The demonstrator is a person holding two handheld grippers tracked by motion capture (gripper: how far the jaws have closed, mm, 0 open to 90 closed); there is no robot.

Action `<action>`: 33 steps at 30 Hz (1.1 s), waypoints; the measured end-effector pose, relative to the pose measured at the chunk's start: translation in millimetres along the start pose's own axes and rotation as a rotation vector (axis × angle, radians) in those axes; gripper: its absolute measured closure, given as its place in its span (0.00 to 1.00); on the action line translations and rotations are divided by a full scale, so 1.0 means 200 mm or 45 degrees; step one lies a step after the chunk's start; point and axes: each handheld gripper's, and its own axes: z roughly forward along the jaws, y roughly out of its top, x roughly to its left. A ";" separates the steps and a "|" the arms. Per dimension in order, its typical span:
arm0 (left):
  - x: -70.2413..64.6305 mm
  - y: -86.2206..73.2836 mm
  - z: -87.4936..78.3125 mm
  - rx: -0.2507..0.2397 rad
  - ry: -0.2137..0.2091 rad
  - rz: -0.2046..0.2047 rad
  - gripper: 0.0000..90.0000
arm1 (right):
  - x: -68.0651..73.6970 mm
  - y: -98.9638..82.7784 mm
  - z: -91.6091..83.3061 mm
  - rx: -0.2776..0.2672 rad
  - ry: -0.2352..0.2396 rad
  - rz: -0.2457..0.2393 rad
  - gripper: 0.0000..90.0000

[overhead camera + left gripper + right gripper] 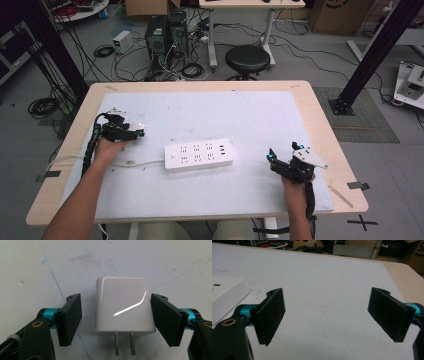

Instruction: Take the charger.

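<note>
L gripper (116,315) jaws apart round charger (124,307), prongs at 6, R gripper (327,315) jaws apart over bare mat (329,290), strip (199,155) mid-table in high view.

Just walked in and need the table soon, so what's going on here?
A person at the table holds a tool in each hand. The left tool has a white plug adapter lying between its jaws, prongs pointing back toward the camera. The right-hand pad looks to be at the adapter's side, while a gap shows at the left one, so it is not gripped yet. The right tool rests open over bare table, beside the white power strip lying mid-table.
</note>
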 end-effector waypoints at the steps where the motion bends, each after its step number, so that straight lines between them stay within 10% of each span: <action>1: 0.00 0.00 0.00 -0.001 0.003 0.001 0.31 | 0.00 0.00 0.00 -0.001 0.000 -0.003 0.16; 20: -0.02 0.01 -0.03 -0.022 -0.009 0.053 0.47 | 0.00 0.00 0.00 0.000 0.001 0.002 0.16; 33: -0.09 0.05 -0.19 -0.202 -0.022 0.082 0.47 | 0.00 0.00 0.00 0.001 0.003 0.003 0.16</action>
